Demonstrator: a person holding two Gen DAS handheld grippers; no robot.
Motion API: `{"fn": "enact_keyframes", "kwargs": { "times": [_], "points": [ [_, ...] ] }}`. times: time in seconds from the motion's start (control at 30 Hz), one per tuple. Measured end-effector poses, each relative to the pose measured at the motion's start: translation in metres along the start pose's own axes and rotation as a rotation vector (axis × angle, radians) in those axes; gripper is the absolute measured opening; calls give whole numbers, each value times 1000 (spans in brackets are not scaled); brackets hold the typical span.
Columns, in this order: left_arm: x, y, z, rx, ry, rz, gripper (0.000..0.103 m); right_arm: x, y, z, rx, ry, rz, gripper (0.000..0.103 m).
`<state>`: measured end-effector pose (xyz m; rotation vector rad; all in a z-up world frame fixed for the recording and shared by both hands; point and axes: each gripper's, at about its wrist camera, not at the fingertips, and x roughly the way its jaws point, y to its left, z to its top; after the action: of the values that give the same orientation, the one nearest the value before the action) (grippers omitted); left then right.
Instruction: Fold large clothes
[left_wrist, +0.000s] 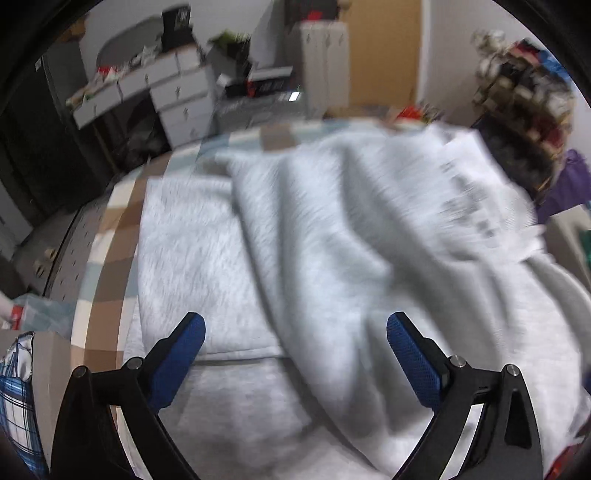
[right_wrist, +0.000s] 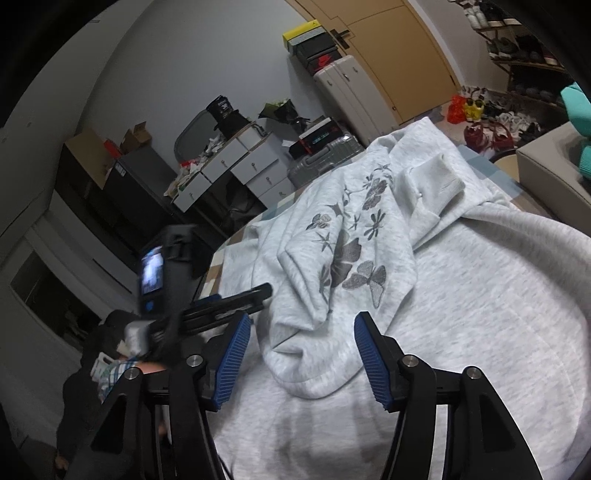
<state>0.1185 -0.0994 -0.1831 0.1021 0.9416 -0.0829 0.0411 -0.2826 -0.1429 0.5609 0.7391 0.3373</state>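
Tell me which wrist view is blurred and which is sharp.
Left wrist view: motion-blurred, the grey sweatshirt and room behind smeared, only the left gripper crisp. Right wrist view: mostly sharp, butterfly print legible, with fisheye bending at the edges.

Sweatshirt (right_wrist: 461, 288) — heathered grey fleece-knit cloth, matt, soft nap; darker stitched-looking butterfly motifs (right_wrist: 354, 258). Right gripper (right_wrist: 302, 354) — matt black plastic arms, ribbed blue pads, bright metal pivot pins. Checked bedcover (left_wrist: 110, 266) — smooth woven cloth.

Sweatshirt (right_wrist: 461, 295) — pale heather grey, dark grey butterfly-and-flower print (right_wrist: 354, 251); bedcover (left_wrist: 110, 258) checked brown, white, pale blue; pads (right_wrist: 232, 362) — ribbed blue.
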Motion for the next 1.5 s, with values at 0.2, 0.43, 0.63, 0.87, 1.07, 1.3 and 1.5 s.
{"fn": "enact_keyframes", "kwargs": {
  "times": [0.2,0.43,0.63,0.87,1.07,1.3,1.5],
  "points": [
    [50,-36,-30,247,99,154,99,4,-5,0,-1,-1,-56,60],
    [32,-4,-18,124,62,69,98,22,-14,9,-32,57,-176,58],
    [19,16,-28,145,8,100,98,74,41,70,-314,97,-289,46],
    [-6,34,-32,87,-91,138,98,200,34,88,-298,431,-396,2],
    [-12,38,-27,69,-131,100,98,227,29,59,-421,453,-502,0],
    [-6,44,-25,38,-109,81,98,166,33,75,-321,433,-356,5],
    [3,51,-25,-38,-50,63,98,158,26,40,-430,543,-428,5]
  ]
}}
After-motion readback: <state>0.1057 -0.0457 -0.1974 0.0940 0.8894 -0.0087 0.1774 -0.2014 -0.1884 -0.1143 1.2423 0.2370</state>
